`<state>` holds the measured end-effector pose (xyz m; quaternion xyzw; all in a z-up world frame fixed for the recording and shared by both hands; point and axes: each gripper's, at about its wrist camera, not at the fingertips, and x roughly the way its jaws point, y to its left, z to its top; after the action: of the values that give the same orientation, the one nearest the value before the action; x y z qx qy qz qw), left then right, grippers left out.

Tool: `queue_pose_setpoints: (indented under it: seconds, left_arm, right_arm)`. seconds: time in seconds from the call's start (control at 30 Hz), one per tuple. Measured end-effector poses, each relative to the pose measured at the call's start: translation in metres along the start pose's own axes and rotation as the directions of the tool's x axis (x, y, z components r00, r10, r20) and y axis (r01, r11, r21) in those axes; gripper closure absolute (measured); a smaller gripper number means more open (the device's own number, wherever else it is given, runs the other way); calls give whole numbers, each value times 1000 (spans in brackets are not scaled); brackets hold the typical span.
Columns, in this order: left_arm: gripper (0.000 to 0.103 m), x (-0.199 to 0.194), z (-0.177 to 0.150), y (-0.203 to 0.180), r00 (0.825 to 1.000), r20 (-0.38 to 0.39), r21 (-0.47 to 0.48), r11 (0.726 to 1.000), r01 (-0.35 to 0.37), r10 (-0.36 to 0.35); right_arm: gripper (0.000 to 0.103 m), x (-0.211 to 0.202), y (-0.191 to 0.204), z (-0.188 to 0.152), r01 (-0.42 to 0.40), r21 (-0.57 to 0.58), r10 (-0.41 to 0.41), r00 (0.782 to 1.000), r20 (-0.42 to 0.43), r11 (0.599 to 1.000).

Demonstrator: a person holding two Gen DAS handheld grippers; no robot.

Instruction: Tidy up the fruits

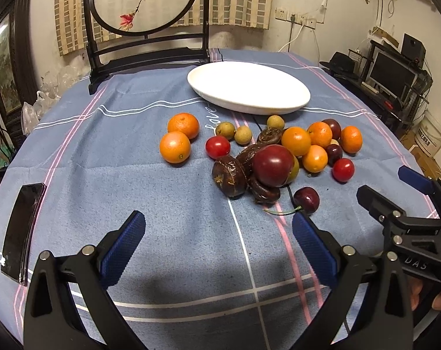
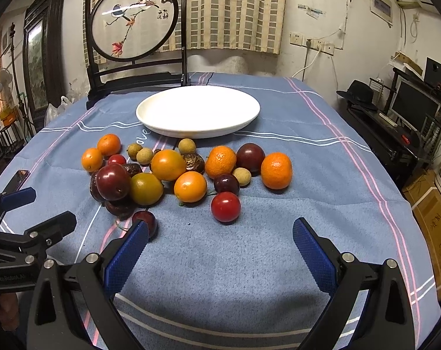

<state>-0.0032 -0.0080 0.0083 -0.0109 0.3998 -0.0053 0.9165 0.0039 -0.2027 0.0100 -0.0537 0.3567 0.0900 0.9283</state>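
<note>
Left wrist view: the left gripper hangs low over the blue striped cloth that covers the surface, its blue-padded fingers spread wide with nothing between them. The cloth carries cursive writing, "love", just in front of the plate. The plate is white, oval and holds nothing. All the fruits lie loose on the cloth on the near side of the plate: two oranges apart on the left, then a tight heap of dark wrinkled fruits, a big plum, small tomatoes, pale longans and more oranges. A cherry with a stem lies nearest, just beyond the gripper's right finger. A dark phone lies flat at the left edge. The right gripper enters from the right, spread open; its body reads "DAS".

Right wrist view: the right gripper is wide and empty above the cloth. The fruits sit ahead between it and the bare plate, a tomato closest to the middle. The cherry shows just behind the left finger's tip. "ove" shows beside the plate rim. The left gripper reaches in at left; the print on its body is too blurred to read. A bird screen with small unreadable characters stands behind the plate.
</note>
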Motion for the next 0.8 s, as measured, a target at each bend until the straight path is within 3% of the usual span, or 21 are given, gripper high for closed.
queue_pose_setpoints:
  seconds: [0.8]
  left_arm:
    - [4, 3, -4, 10, 1000, -31, -38, 999, 0, -1]
  right_arm:
    - [4, -3, 5, -2, -15, -3, 15, 1000, -3, 1000]
